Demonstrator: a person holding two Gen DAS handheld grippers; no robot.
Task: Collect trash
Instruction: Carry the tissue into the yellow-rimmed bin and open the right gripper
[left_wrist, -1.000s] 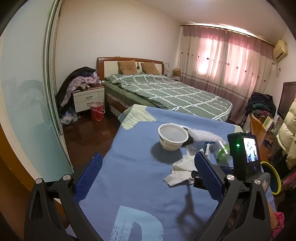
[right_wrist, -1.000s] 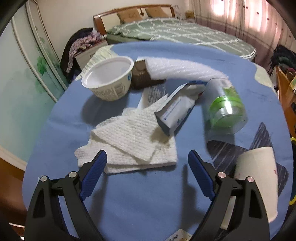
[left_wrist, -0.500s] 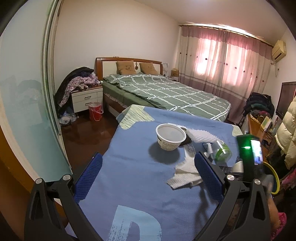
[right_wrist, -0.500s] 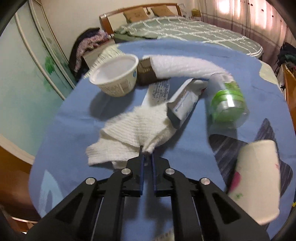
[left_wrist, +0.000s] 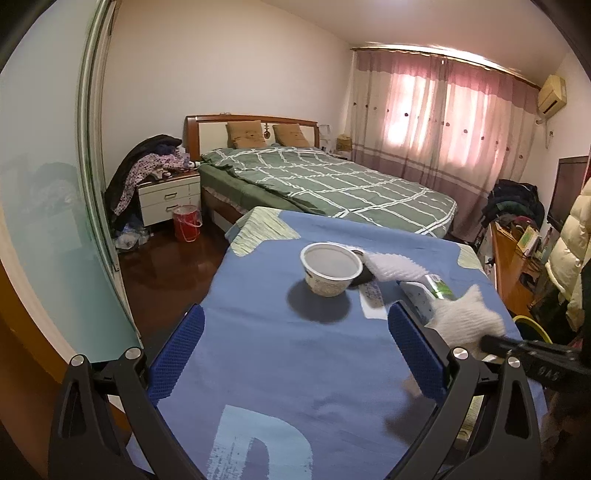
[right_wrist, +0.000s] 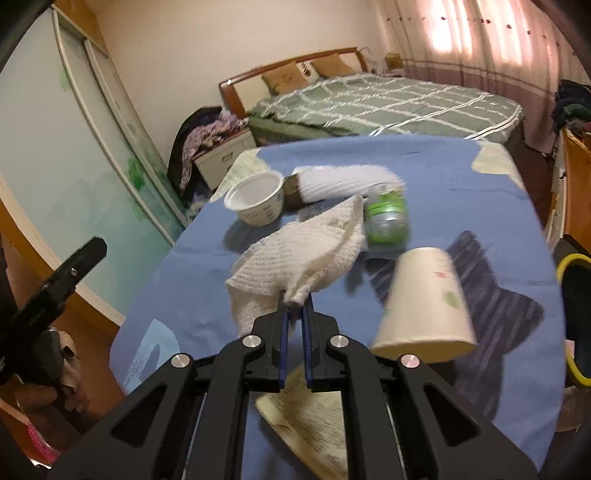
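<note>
My right gripper (right_wrist: 294, 306) is shut on a crumpled white paper towel (right_wrist: 306, 251) and holds it off the blue tablecloth (right_wrist: 443, 177). In the left wrist view the towel (left_wrist: 465, 317) hangs at the right, pinched by the right gripper (left_wrist: 489, 341). My left gripper (left_wrist: 295, 343) is open over bare cloth with nothing between its fingers. On the cloth lie a white plastic bowl (left_wrist: 330, 267), a green-labelled clear bottle (right_wrist: 386, 218), a tipped paper cup (right_wrist: 421, 302), a small box (left_wrist: 417, 299) and a white rolled towel (right_wrist: 343, 181).
A yellow-rimmed black bin (right_wrist: 576, 317) sits off the table's right edge. A bed (left_wrist: 332, 184), a nightstand (left_wrist: 168, 195) and a red bucket (left_wrist: 186, 223) stand beyond the table. A glass sliding door (left_wrist: 48, 184) runs along the left.
The right gripper shut on the paper towel, then lifted it off the cloth and drew it back to the right, uncovering the small box. The left gripper stayed put.
</note>
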